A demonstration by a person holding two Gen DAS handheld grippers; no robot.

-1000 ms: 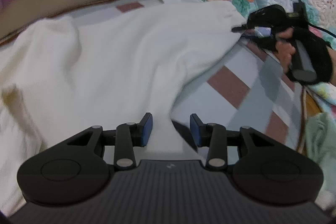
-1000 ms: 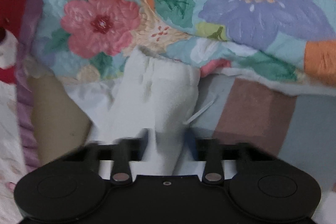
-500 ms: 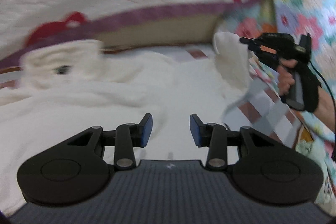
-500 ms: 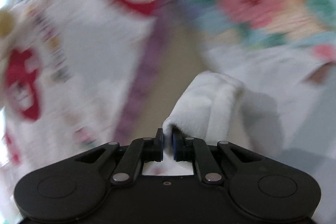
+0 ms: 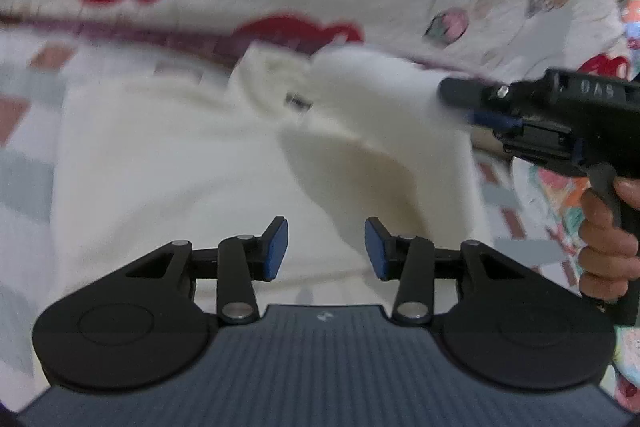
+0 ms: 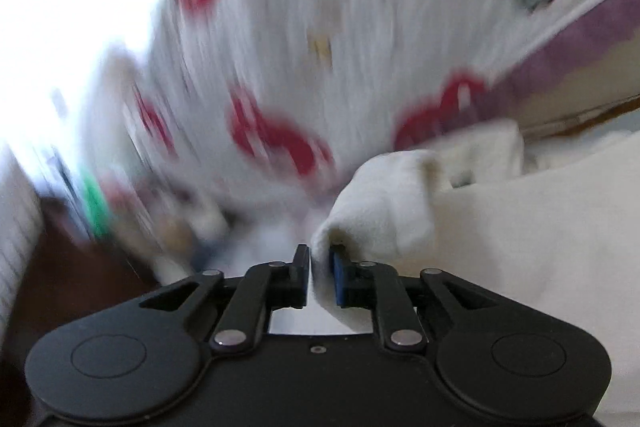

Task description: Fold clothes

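Cream garment [image 5: 168,155] spread on the bed. Right tongs [image 6: 319,267] opening, sleeve cuff [image 6: 384,203] still between the pads, carried in over the body. Left tongs [image 5: 326,251] gaping, empty, opening slightly, above the near hem.

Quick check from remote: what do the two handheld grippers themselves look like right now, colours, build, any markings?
Both are matte black with blue pads. The left gripper has two round discs, silver pivot pins on its linkage arms and a ribbed grey deck with a small white mark. The right gripper shows the same discs and pins; from the left wrist view it is a pistol-grip body with faint embossed lettering, held in a bare hand.
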